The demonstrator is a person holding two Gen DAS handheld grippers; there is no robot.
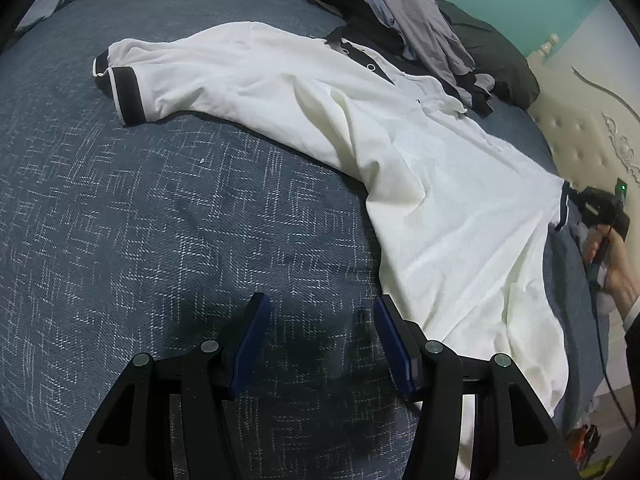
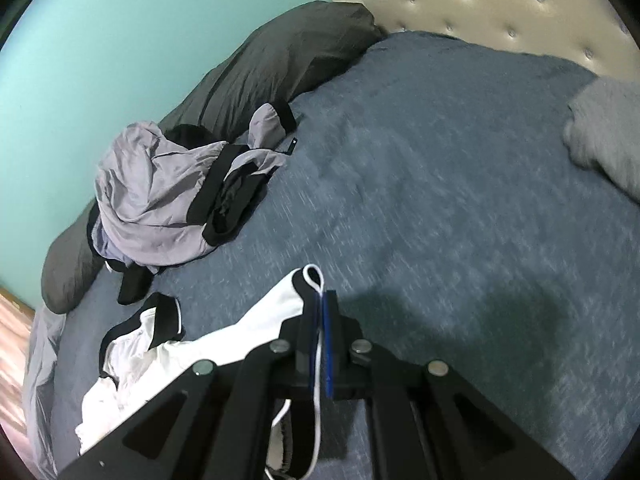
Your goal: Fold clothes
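A white polo shirt (image 1: 400, 152) with black collar and black sleeve cuffs lies spread across the blue bedspread (image 1: 160, 200). My left gripper (image 1: 320, 312) hovers open just above the bedspread, its right finger next to the shirt's lower hem. In the left wrist view my right gripper (image 1: 576, 200) holds the shirt's black-trimmed sleeve cuff at the far right. The right wrist view shows that gripper (image 2: 320, 300) shut on the cuff edge of the white polo shirt (image 2: 224, 340), which trails down to the left.
A heap of grey and black clothes (image 2: 168, 196) sits by dark pillows (image 2: 280, 60) along the teal wall. A cream tufted headboard (image 2: 480, 12) bounds the bed's end. A grey cloth (image 2: 608, 128) lies at the right. A hand (image 1: 616, 268) holds the right gripper.
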